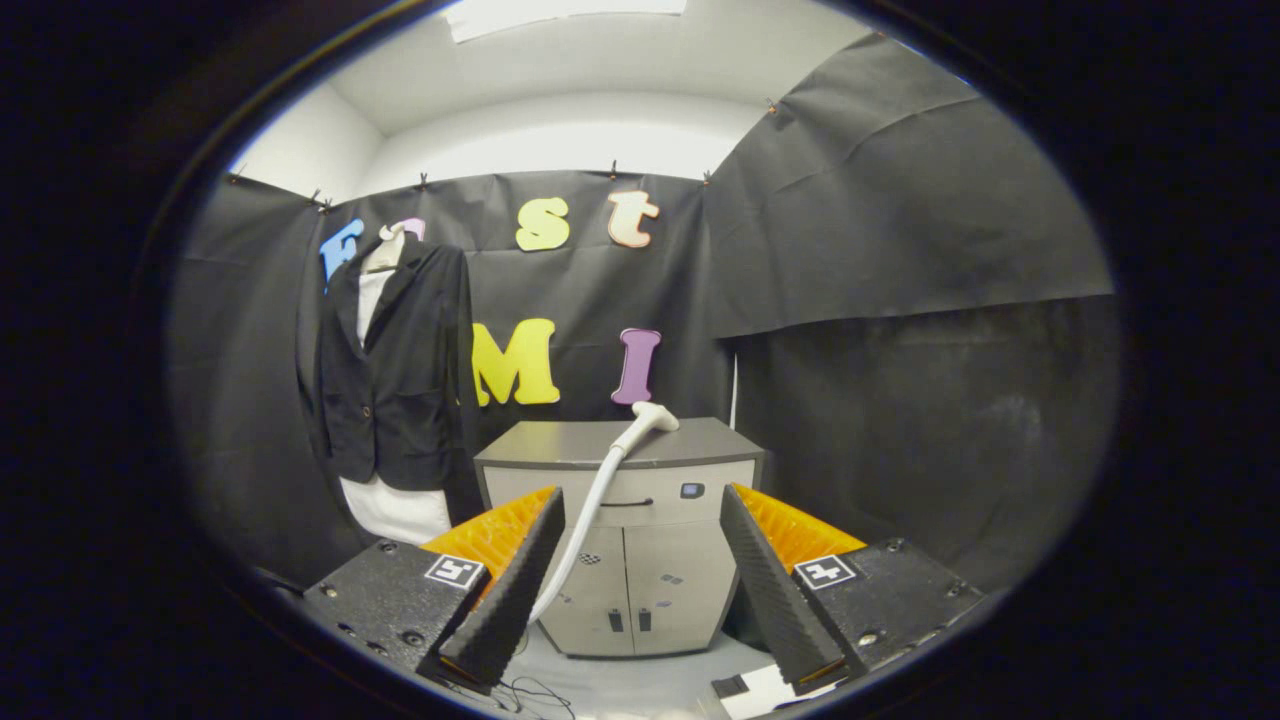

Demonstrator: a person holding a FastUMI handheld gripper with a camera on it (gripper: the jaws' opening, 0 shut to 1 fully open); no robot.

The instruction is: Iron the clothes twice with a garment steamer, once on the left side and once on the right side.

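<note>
The gripper [640, 585] is hanging back from the grey cabinet [620, 540] with its fingers spread wide and gripping nothing. The steamer head [652, 416] is lying on the cabinet top beyond the fingers, its white hose [585, 530] trailing down the cabinet front between them. The black jacket [395, 370] is hanging over a white garment on the booth wall, well apart to the left of the cabinet. The risks I am seeing: a grab on the smooth hose rather than the head could slip, the trailing hose could snag on the cabinet edge, and a loose grip could let the head twist away from the jacket.
</note>
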